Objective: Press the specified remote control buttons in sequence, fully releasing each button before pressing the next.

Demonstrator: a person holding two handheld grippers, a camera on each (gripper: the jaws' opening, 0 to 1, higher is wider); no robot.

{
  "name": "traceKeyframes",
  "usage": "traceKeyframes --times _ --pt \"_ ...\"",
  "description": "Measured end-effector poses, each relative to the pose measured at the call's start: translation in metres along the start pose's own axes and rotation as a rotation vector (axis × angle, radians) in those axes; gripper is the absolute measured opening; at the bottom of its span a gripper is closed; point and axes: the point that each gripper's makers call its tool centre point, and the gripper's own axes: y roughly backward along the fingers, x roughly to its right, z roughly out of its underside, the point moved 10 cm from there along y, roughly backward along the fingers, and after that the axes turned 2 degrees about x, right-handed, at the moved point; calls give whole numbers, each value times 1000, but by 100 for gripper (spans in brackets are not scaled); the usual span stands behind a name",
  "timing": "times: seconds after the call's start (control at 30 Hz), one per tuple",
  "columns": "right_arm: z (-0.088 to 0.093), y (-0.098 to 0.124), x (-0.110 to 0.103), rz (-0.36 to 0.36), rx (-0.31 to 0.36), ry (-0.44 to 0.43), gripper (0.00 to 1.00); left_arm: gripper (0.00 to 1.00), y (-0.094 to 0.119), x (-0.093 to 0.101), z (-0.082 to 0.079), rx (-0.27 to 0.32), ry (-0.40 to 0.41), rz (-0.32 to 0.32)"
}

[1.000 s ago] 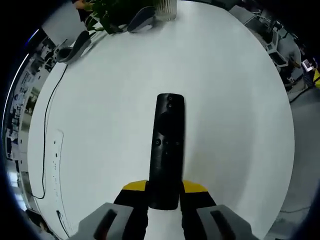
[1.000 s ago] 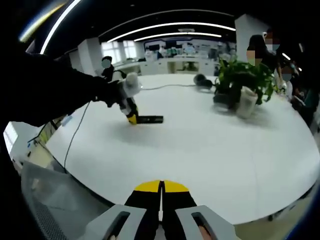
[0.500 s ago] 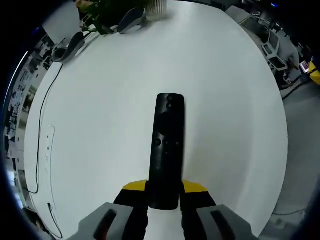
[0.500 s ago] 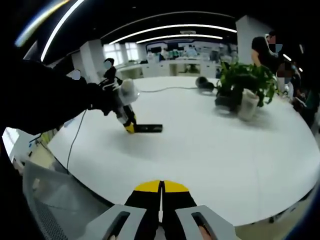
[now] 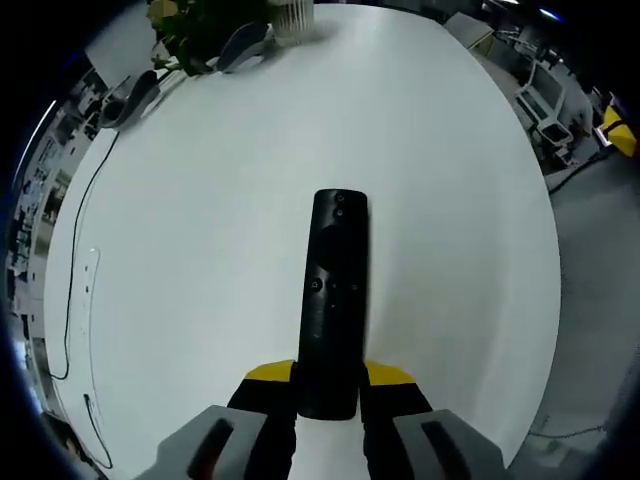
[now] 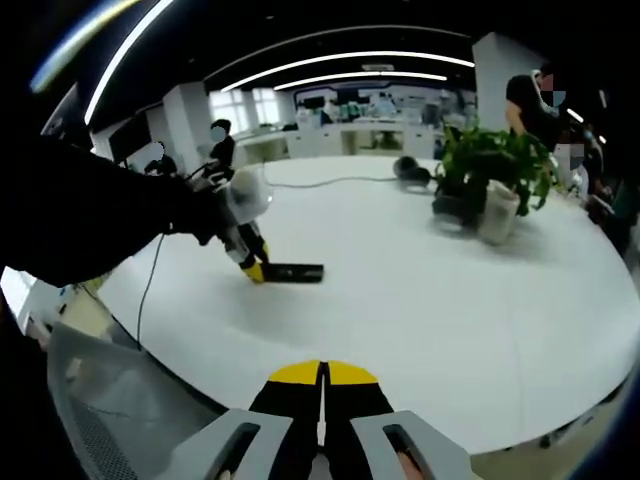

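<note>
While your left hand-held gripper (image 5: 328, 385) clamps the near end of the remote (image 5: 334, 300) — steadying it button-side up over the white tabletop (image 5: 450, 200) for pressing — your right hand-held gripper (image 6: 322, 385) hangs well back at the near edge, jaws pressed together and empty, aimed toward the plant (image 6: 487, 165).

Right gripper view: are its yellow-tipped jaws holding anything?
No, the right gripper has its jaws shut together on nothing, above the white round table.

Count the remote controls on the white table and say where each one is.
1. The black remote control lies on the white table, its near end clamped in the left gripper; seen too in the right gripper view.
</note>
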Motion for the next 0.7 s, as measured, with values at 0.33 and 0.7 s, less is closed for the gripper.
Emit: traceKeyframes --times 0.33,0.7 --pt "0 1 -1 -6 3 6 0 23 3 28 6 4 2 16" --pt "0 2 -3 -12 8 17 0 23 4 60 15 14 8 39"
